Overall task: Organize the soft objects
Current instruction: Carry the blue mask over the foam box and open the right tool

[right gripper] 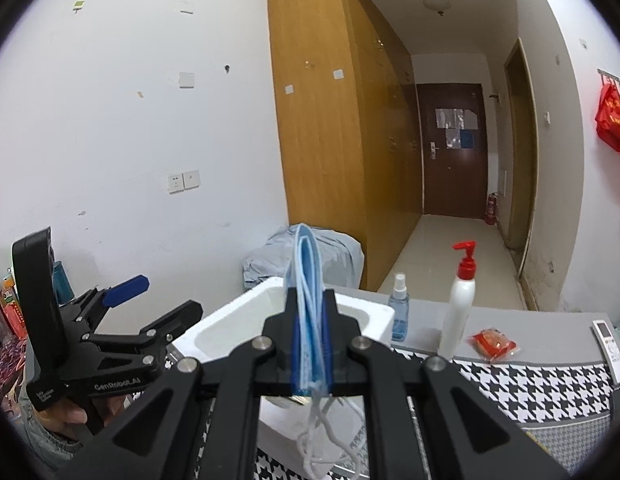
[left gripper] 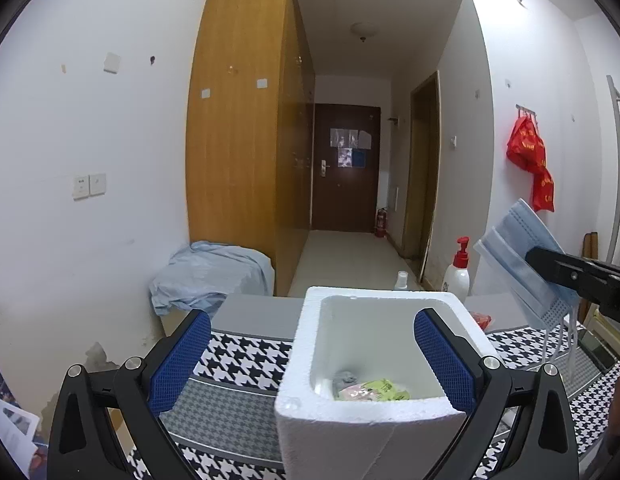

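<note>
Blue face masks (right gripper: 307, 312), a folded stack of them, stand upright in the right gripper (right gripper: 308, 354), clenched between its blue pads with the white ear loops dangling below. In the left wrist view the same stack (left gripper: 518, 256) hangs in the air off to the right of the white foam box (left gripper: 362, 420), held above the desk and clear of the box rim.

The left gripper (left gripper: 312, 360) is released, its jaws spread wide with nothing pressed between them; the near left corner of the foam box sits in the gap, and the right blue pad (left gripper: 444, 360) shows in front of the box's right wall, though whether it touches is unclear. Inside the box lie a small grey soft item (left gripper: 346, 378) and a yellow-green packet (left gripper: 374, 390) on the bottom.

The box rests on a black-and-white houndstooth cloth (left gripper: 245, 356) covering the desk. Behind it stand a white pump bottle with a red top (right gripper: 460, 308) and a small clear spray bottle (right gripper: 398, 312); a red wrapped snack (right gripper: 493, 342) lies to the right of them, and a white remote (right gripper: 610, 350) near the desk's far right edge.
</note>
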The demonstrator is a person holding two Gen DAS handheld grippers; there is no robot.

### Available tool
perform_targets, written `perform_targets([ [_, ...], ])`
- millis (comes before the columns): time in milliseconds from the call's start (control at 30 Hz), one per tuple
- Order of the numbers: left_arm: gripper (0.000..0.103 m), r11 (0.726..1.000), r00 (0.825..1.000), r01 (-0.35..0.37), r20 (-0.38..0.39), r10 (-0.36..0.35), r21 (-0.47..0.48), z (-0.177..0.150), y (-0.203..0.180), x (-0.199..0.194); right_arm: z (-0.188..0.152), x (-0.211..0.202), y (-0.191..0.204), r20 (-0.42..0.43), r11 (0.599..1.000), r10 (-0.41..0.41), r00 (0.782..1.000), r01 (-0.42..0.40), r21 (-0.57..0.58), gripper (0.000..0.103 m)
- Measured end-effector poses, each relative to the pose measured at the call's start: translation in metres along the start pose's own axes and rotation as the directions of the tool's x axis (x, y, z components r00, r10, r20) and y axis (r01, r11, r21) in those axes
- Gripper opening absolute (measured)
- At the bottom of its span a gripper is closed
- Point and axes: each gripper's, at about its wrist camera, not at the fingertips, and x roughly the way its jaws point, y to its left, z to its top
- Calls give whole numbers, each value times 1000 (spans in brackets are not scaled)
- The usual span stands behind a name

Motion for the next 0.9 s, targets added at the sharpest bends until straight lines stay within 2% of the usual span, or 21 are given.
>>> perform_targets([
  [500,102,1000,1000,-20,-9,20,-15,-4,16,-11,15,17,21,4,998,61,998,-61,-28,12],
  [900,102,999,999,-46,-3,46,-21,-8,27,-23,12,41,27,-40,998,60,997,-62,-30,12],
])
